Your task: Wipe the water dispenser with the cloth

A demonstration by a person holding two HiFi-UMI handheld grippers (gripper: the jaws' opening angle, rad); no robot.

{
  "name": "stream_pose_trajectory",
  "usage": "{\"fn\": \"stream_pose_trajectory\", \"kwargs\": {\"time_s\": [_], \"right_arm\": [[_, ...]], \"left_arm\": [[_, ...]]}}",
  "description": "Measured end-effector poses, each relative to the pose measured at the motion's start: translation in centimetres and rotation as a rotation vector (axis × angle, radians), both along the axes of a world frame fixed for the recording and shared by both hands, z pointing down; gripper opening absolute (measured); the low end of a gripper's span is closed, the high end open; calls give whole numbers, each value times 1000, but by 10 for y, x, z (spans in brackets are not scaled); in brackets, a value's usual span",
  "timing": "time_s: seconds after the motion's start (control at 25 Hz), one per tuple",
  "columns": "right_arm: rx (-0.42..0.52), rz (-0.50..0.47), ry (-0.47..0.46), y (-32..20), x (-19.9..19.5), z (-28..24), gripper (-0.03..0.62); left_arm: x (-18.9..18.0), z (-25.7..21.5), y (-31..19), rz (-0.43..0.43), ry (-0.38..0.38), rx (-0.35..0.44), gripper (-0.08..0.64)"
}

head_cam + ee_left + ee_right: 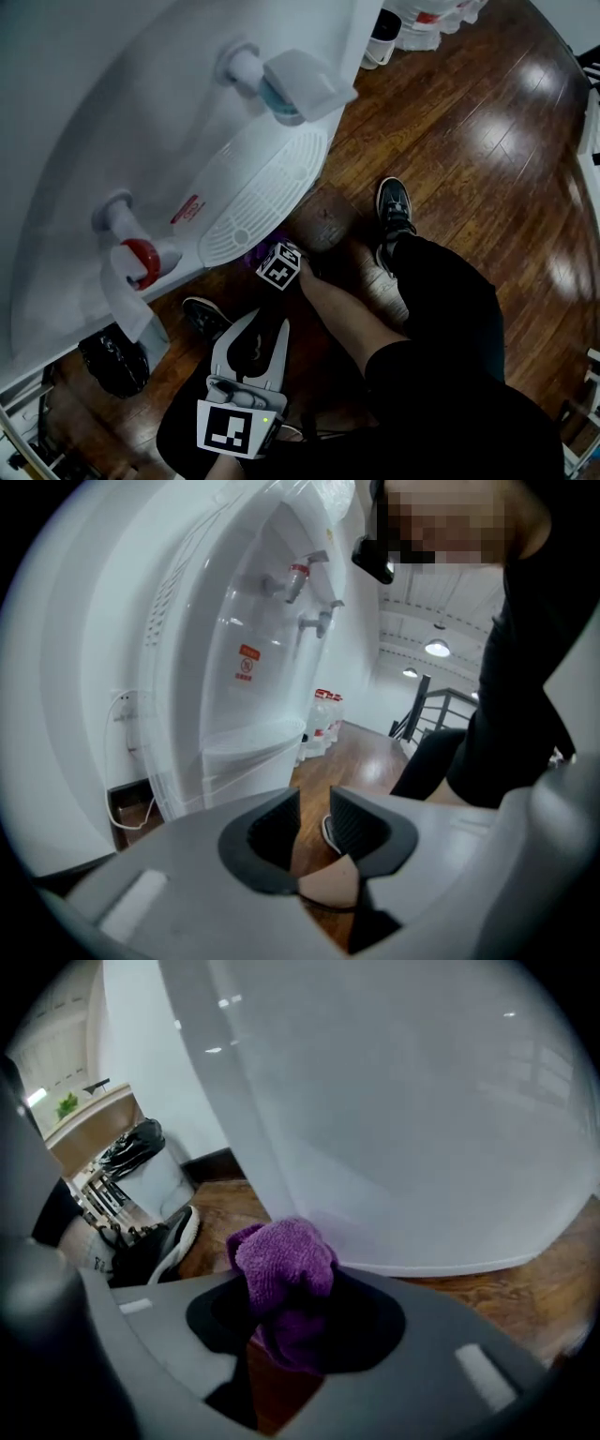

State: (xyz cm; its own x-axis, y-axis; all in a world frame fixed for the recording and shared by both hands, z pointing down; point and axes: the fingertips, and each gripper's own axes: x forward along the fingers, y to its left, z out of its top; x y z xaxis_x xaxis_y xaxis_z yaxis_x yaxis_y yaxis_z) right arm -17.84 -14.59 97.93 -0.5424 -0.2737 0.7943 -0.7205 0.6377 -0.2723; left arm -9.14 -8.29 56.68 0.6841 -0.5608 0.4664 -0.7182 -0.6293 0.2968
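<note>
The white water dispenser [103, 122] fills the left of the head view, with a blue tap [281, 82], a red tap [141, 262] and a slotted drip tray [253, 202]. My right gripper [260, 254] reaches under the tray's edge, shut on a bunched purple cloth [251, 253]. In the right gripper view the cloth [281, 1262] bulges from the right gripper [286, 1274], close to the dispenser's curved lower body [403, 1129]. My left gripper [260, 321] hangs lower, away from the dispenser [211, 667]. The left gripper [315, 808] is shut with nothing between its fingers.
The person's shoes [394, 211] [204, 316] stand on the wooden floor [487, 141] by the dispenser's base. A black bag [114, 361] lies at the lower left. White water bottles [422, 17] stand at the far top. A stair railing [441, 710] shows beyond.
</note>
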Motion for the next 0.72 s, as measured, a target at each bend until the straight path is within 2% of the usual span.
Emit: {"fn": "stream_pose_trajectory", "kwargs": {"time_s": [0.08, 0.28, 0.4, 0.52, 0.72], "right_arm": [[8, 54, 38, -15, 40, 8, 169], [46, 292, 183, -74, 175, 11, 169], [87, 314, 284, -104, 230, -8, 169], [117, 269, 328, -120, 250, -27, 169], [97, 235, 286, -102, 237, -44, 169]], "left_arm": [[3, -2, -1, 10, 12, 0, 124], [10, 1, 0, 46, 3, -5, 126], [14, 9, -3, 64, -16, -13, 124], [14, 18, -12, 84, -57, -2, 126], [12, 28, -26, 123, -147, 4, 124]]}}
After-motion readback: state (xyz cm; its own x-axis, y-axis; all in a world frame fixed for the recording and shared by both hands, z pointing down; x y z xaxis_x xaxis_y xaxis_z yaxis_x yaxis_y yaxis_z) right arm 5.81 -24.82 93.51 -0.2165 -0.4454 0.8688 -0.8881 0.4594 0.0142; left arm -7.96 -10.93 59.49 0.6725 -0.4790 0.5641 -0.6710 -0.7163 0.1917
